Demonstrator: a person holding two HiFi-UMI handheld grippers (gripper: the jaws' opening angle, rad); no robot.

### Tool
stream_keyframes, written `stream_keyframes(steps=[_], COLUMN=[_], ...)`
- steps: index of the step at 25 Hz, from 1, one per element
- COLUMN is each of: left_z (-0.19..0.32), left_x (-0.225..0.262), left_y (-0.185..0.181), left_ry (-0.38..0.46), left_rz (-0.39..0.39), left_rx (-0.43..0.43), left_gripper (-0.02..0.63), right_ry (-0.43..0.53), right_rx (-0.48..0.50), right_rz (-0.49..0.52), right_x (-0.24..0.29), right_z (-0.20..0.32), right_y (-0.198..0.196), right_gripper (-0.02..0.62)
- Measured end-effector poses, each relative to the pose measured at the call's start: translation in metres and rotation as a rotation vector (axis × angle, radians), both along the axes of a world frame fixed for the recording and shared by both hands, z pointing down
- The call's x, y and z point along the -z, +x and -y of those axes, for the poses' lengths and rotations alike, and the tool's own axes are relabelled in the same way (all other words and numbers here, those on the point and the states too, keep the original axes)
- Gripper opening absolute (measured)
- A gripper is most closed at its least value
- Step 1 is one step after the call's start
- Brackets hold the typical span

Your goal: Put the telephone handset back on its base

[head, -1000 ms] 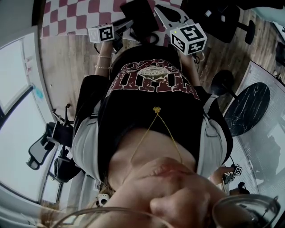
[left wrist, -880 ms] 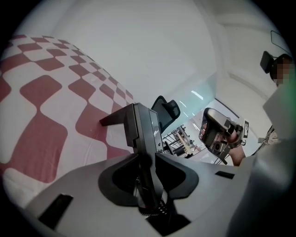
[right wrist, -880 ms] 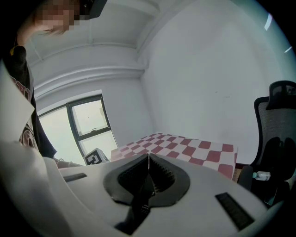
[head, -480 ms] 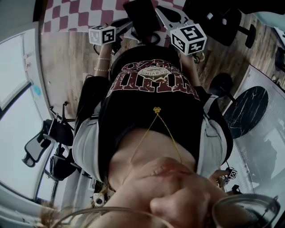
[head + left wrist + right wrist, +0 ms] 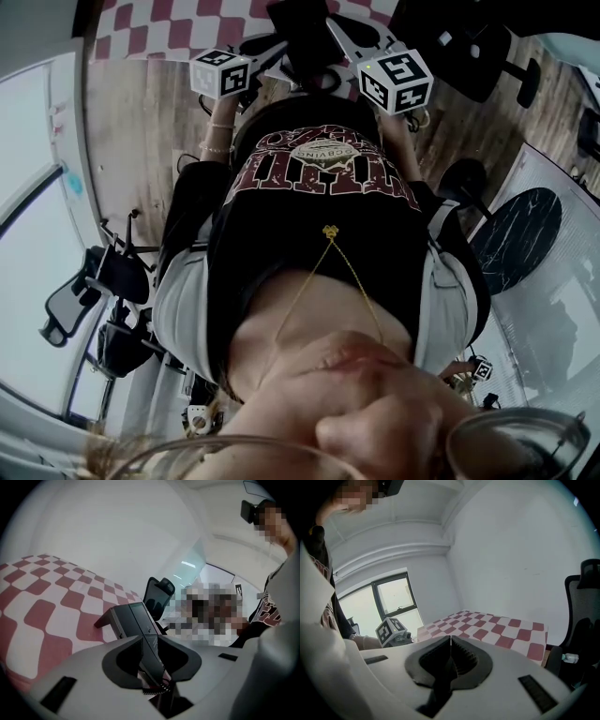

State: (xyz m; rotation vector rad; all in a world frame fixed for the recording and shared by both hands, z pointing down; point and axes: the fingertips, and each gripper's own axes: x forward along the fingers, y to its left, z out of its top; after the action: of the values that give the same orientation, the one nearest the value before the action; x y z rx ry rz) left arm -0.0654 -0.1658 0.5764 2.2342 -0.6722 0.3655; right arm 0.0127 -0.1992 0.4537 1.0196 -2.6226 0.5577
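Left gripper has its fingers pinching the long black plastic telephone handset, which sticks out past them above the red-and-white checkered tabletop. Right gripper fingers are pressed together, holding nothing.

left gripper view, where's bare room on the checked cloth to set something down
The red-and-white checked cloth lies bare left of the dark grey telephone handset clamped in the left gripper. Right of it the cloth ends, with a black office chair crowding behind.
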Motion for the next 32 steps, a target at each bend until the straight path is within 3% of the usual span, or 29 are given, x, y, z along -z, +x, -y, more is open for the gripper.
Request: stream_keyframes(steps=[11, 19, 32], left_z=[0.005, 0.011, 0.02], left_x=[0.022, 0.044, 0.09], left_y=[0.017, 0.023, 0.029], left_ry=[0.096, 0.139, 0.224], left_rz=[0.017, -0.036, -0.074], left_rx=[-0.039, -0.024, -0.024], left_gripper=[0.067, 0.021, 0.011], right_ry=[-0.007, -0.008, 0.011], right_rx=[-0.008, -0.004, 0.017], right_rz=[0.0, 0.0, 0.006], right_x=[-0.001, -0.002, 0.008], right_z=[-0.004, -0.004, -0.002], right_y=[0.002, 0.001, -0.007], right_gripper=[0.021, 0.021, 0.021])
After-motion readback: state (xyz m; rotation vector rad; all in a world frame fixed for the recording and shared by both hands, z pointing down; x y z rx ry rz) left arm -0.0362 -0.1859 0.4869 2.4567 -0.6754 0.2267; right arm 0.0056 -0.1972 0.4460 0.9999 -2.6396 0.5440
